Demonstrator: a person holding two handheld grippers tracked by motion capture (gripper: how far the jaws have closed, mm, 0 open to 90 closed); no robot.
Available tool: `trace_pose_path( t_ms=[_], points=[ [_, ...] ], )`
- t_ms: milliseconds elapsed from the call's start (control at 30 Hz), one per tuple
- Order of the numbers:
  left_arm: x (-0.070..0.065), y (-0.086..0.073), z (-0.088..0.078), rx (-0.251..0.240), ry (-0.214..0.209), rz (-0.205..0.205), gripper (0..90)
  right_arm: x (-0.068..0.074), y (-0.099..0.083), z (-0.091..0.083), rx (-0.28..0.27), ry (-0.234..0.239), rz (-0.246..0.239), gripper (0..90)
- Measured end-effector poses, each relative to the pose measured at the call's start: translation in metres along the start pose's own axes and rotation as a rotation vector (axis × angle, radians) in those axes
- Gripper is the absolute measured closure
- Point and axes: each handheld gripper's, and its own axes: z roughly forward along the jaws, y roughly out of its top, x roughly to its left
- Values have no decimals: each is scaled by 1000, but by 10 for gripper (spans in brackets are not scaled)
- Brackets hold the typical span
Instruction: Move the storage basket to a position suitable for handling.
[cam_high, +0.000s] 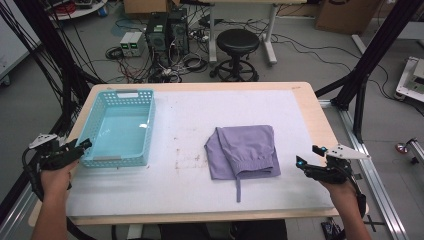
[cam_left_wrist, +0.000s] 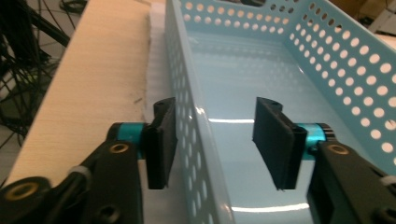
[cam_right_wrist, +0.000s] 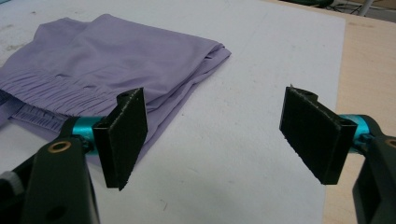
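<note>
Now left claw (cam_left_wrist: 215, 144) spread, straddling basket (cam_left_wrist: 187, 93) wall; right claw (cam_right_wrist: 224, 135) spread beside shorts (cam_right_wrist: 116, 60)

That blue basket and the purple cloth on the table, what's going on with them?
A person holds a gripper in each hand. The left gripper straddles the near wall of the empty blue basket, one jaw outside and one inside, not yet clamped. The right gripper hangs open beside the folded purple garment, which lies untouched on the white mat.

Basket (cam_left_wrist: 280, 60) near end cut off by bottom edge.
</note>
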Motion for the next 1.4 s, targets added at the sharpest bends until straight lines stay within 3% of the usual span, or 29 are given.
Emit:
trace_pose_path(
  t_ms=[33, 133, 300, 467, 867, 1067, 1400],
  points=[
    [-1, 0, 0, 4, -10, 3, 554, 0, 0, 0, 0, 0, -1, 238],
    [-4, 1, 0, 23, 16, 28, 592, 0, 0, 0, -1, 3, -5, 238],
    [-7, -1, -3, 31, 21, 70, 779, 1, 0, 1, 6, 4, -8, 238],
    [-12, -1, -2, 31, 50, 60, 797, 2, 1, 0, 3, 6, -8, 238],
    [-33, -10, -5, 14, 10, 49, 801, 1, 2, -3, -9, 2, -4, 238],
    [-44, -11, -8, 11, -11, 71, 802, 0, 1, -5, -13, 4, -3, 238],
    [-48, -20, -12, 7, -30, 47, 802, 0, 2, -5, -15, 6, 0, 238]
  ],
)
